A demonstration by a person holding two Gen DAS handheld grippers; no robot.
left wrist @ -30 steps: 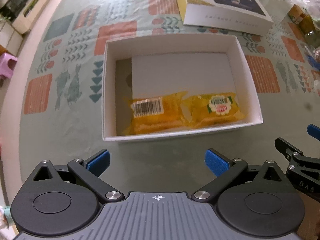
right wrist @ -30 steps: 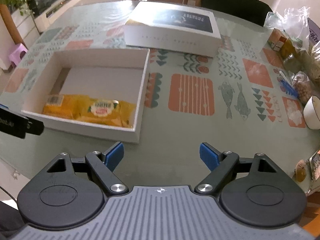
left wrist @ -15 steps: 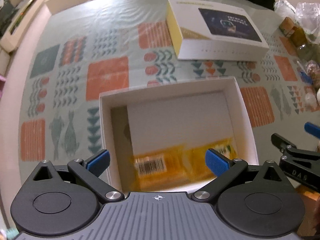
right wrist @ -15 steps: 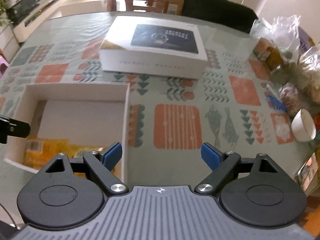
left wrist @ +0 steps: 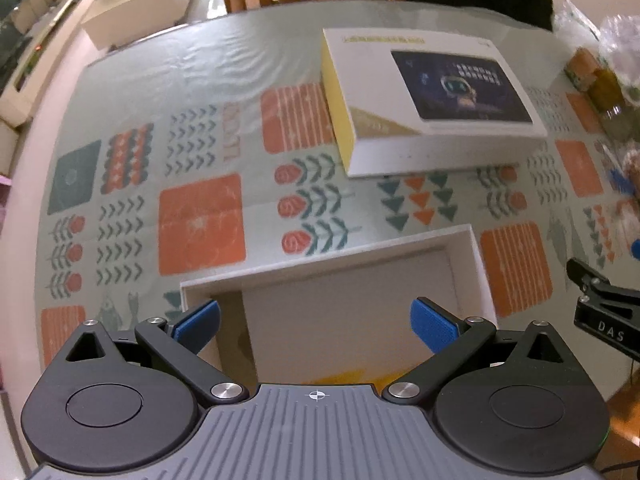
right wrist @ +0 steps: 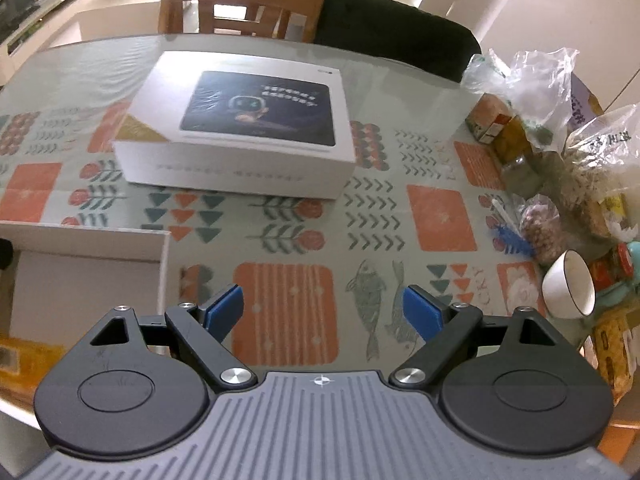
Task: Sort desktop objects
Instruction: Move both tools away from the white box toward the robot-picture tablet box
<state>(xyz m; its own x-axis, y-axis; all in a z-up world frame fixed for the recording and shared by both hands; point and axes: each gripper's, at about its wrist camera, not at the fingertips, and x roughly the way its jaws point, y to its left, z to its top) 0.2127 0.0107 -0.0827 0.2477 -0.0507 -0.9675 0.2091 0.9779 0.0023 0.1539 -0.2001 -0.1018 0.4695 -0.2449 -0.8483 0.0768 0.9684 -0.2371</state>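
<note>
An open white cardboard box [left wrist: 328, 256] lies on the patterned tablecloth; its far rim and right wall [right wrist: 164, 268] also show in the right wrist view. Yellow snack packets [left wrist: 344, 378] peek out at its near end, mostly hidden behind my left gripper [left wrist: 316, 320], which hangs open over the box with nothing between its blue pads. My right gripper [right wrist: 322, 310] is open and empty above the cloth, just right of the box. A closed white box with a dark robot picture on its lid [right wrist: 256, 120] rests farther back [left wrist: 432, 96].
Plastic bags, jars and snack packs [right wrist: 560, 152] crowd the table's right side, with a small white bowl [right wrist: 568, 284] near the front. A wooden chair [right wrist: 240, 4] and a dark chair back [right wrist: 392, 32] stand behind the table. The other gripper's black arm [left wrist: 604, 320] shows at right.
Both grippers have tilted up and moved forward, so the open box slid down toward the near edge and the snack packets are mostly hidden. Both stay open.
</note>
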